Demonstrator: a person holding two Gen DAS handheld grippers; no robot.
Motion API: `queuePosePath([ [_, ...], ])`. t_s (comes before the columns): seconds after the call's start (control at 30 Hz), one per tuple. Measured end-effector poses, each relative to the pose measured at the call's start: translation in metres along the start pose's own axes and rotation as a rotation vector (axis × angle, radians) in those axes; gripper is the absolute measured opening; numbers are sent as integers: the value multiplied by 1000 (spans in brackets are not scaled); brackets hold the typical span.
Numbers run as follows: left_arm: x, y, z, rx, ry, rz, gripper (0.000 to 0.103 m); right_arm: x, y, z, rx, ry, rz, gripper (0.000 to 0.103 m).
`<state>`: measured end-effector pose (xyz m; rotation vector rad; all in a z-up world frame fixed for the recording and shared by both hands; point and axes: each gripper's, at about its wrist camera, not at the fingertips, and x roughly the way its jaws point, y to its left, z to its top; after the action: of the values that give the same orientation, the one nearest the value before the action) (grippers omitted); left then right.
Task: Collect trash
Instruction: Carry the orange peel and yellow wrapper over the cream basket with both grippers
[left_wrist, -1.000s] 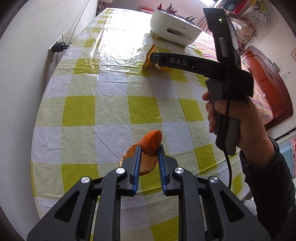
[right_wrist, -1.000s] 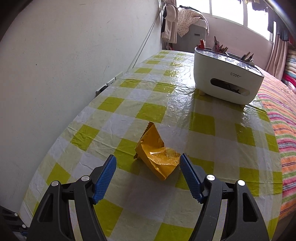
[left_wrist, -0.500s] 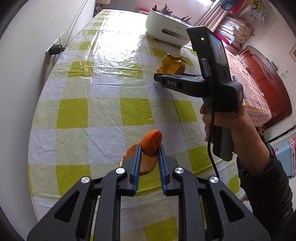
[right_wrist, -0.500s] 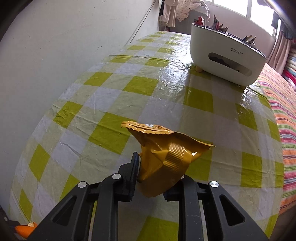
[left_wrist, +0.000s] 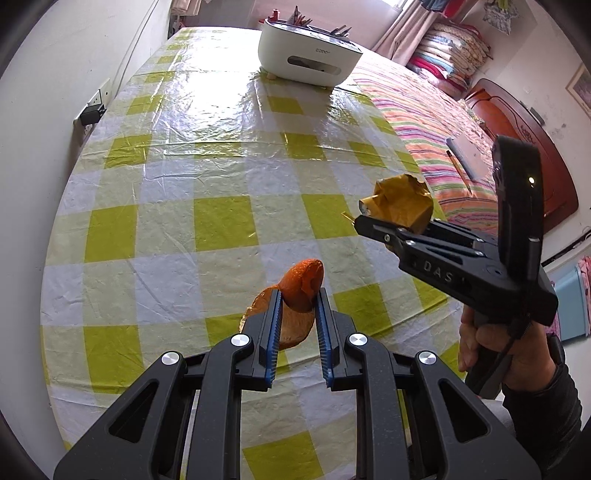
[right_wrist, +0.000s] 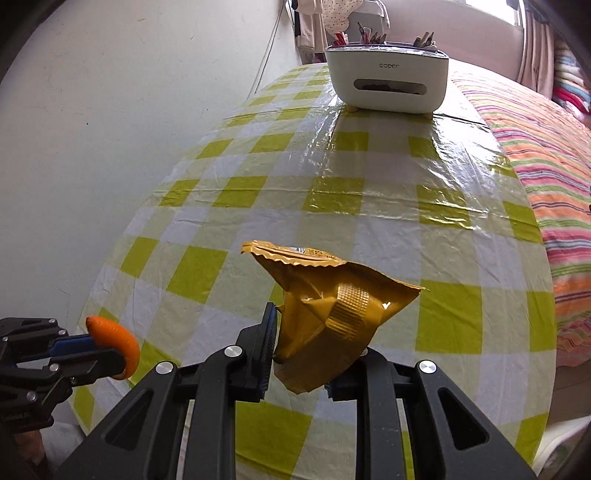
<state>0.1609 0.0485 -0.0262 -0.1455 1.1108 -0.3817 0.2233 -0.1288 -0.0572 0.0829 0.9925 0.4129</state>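
My left gripper (left_wrist: 297, 299) is shut on a curled orange peel (left_wrist: 301, 286) and holds it above the near edge of the checked table (left_wrist: 221, 177). It also shows at the lower left of the right wrist view (right_wrist: 110, 354) with the peel (right_wrist: 114, 341). My right gripper (right_wrist: 306, 325) is shut on a crumpled yellow wrapper (right_wrist: 332, 306), lifted off the table. In the left wrist view the right gripper (left_wrist: 373, 221) with the wrapper (left_wrist: 400, 205) is at the right, over the table's right edge.
A white organizer box (left_wrist: 308, 61) with pens stands at the table's far end, also in the right wrist view (right_wrist: 388, 81). A wall with a socket and plug (left_wrist: 92, 110) runs along the left. A striped bed (left_wrist: 436, 122) lies to the right.
My right gripper closed on the yellow wrapper, lifted it off the table and carried it back toward the near right edge. My left gripper kept holding the peel.
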Motion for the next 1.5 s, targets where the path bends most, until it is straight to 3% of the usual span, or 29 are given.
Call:
queuePosePath([
  [0.23, 3, -18, -3, 27, 4, 6, 18, -22, 5, -37, 40, 12, 10, 21],
  [0.53, -6, -38, 8, 44, -46, 11, 18, -50, 3, -59, 28, -32, -16, 21],
  [1.5, 1, -123, 12, 173, -75, 10, 18, -103, -45, -80, 123, -153, 8, 21],
])
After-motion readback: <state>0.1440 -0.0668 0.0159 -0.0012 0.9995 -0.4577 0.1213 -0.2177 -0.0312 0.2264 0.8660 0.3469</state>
